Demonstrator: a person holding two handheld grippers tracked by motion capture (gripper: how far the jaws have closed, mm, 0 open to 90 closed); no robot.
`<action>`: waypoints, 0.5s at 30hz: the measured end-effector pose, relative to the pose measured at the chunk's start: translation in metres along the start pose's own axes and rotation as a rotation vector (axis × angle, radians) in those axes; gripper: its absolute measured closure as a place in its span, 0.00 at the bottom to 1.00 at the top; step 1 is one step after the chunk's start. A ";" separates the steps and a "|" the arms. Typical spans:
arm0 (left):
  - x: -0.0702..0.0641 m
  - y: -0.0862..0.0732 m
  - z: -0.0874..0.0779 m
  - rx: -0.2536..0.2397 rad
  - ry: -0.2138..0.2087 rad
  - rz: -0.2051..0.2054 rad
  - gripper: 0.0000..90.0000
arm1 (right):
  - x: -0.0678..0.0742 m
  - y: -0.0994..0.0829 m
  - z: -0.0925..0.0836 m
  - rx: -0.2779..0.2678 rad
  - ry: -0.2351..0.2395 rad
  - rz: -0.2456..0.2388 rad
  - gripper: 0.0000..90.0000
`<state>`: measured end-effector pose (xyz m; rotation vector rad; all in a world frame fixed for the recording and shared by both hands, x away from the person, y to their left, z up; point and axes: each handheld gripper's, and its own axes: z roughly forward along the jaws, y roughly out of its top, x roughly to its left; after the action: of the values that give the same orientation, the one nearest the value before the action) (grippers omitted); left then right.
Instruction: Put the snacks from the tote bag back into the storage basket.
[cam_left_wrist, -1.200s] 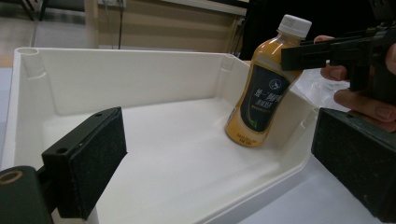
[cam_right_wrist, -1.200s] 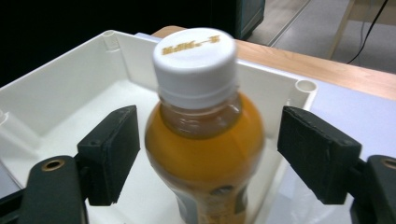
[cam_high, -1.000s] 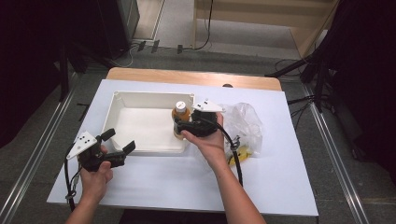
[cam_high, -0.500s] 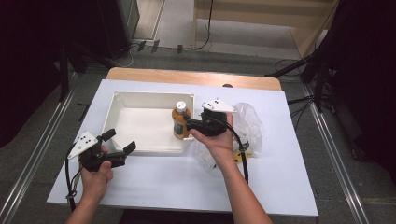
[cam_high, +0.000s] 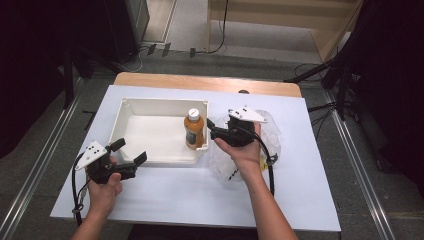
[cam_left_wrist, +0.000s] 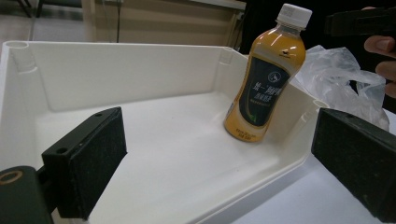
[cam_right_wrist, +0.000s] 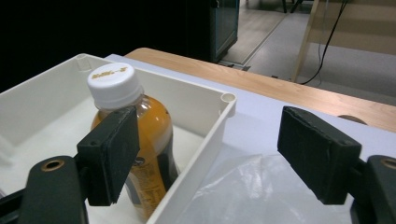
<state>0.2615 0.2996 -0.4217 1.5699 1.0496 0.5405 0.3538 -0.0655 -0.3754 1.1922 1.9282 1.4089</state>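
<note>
An orange drink bottle with a white cap stands upright in the right end of the white tray. My right gripper hovers just right of the tray's right wall, open, jaws pointing at the bottle without touching it. In the right gripper view the bottle sits behind the left jaw, and the gripper holds nothing. My left gripper rests open at the tray's front left edge. From there it looks across the tray floor at the bottle.
A crumpled clear plastic bag lies on the white tabletop under and right of my right hand; it also shows beyond the tray. A wooden strip runs along the table's far edge. Cables lie on the floor beyond.
My right gripper has come off the bottle and drawn back to the right, past the tray wall. The bottle stays standing in the tray. The left gripper has not moved.
</note>
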 end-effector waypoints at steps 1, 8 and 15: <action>0.000 0.000 0.000 0.001 -0.001 0.000 0.04 | -0.002 0.000 -0.001 0.000 -0.003 0.000 0.24; -0.004 -0.001 0.002 0.011 0.005 0.026 0.04 | -0.013 -0.004 -0.010 -0.003 -0.026 0.008 0.25; -0.005 -0.003 0.004 0.019 0.004 0.024 0.04 | -0.022 -0.009 -0.018 -0.006 -0.041 0.017 0.25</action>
<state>0.2614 0.2937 -0.4245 1.6007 1.0430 0.5517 0.3477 -0.0945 -0.3795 1.2279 1.8892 1.3873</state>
